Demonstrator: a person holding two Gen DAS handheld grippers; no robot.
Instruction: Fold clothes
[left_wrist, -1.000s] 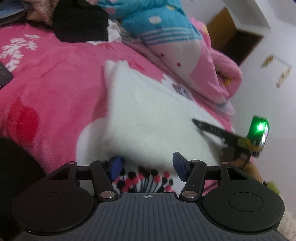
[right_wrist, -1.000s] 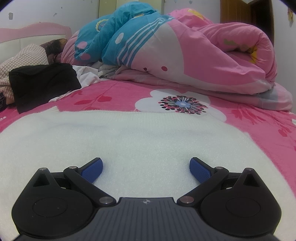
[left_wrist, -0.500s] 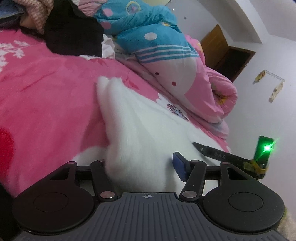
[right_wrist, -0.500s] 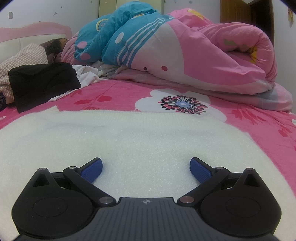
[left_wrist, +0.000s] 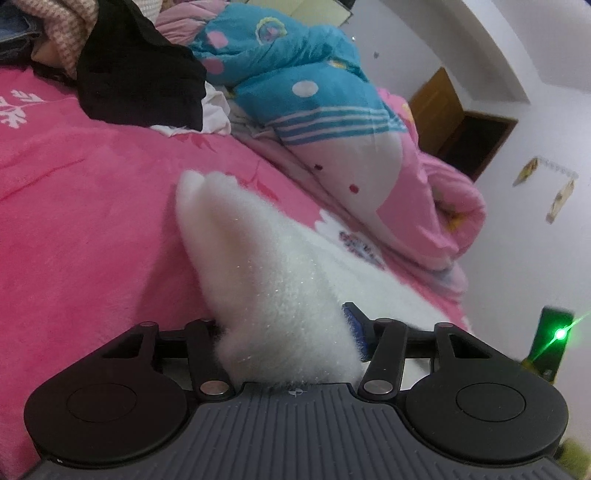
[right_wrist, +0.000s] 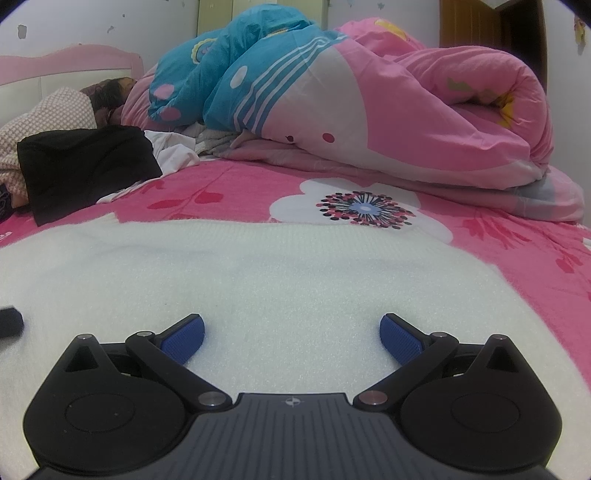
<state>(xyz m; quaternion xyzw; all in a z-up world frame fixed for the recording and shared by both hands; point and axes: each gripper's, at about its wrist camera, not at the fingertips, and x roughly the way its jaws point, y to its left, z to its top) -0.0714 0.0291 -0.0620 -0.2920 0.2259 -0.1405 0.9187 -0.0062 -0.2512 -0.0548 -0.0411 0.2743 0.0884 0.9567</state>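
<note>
Two grippers, one white fuzzy garment. Left gripper (left_wrist: 286, 341): a bunched fold of the white sweater (left_wrist: 280, 295) fills the space between its fingers; the right blue pad (left_wrist: 354, 328) presses against the fabric, the left pad is buried in the fluff. Fingers stand fairly far apart with the thick fold clamped between them. From that hold the sweater rises as a ridge, then runs away across the bed to a pale, two-lobed end lying on the pink blanket (left_wrist: 85, 221).

Right gripper (right_wrist: 291, 334): jaws spread wide, both blue pads (right_wrist: 183, 338) bare, nothing between them. It sits low over the flat part of the white sweater (right_wrist: 295, 266), which spreads across the whole lower half of the right wrist view; a ribbed hem edge runs along its far side. Whether the pads touch the knit, cannot tell. A dark blurred shape (right_wrist: 10, 322) enters at the left edge of that view.

Beyond the sweater: pink bedspread (right_wrist: 229, 195) with a white flower print (right_wrist: 364, 208). Farther back, a black garment (right_wrist: 88, 166) piled to the left, white cloth (right_wrist: 173, 151) just beside it. Rolled quilt (right_wrist: 369, 110), blue and pink, along the far side. Pink headboard (right_wrist: 74, 61) at back left; brown door (left_wrist: 436, 107) beyond. Green light (left_wrist: 560, 333) glows at the right edge of the left wrist view.
</note>
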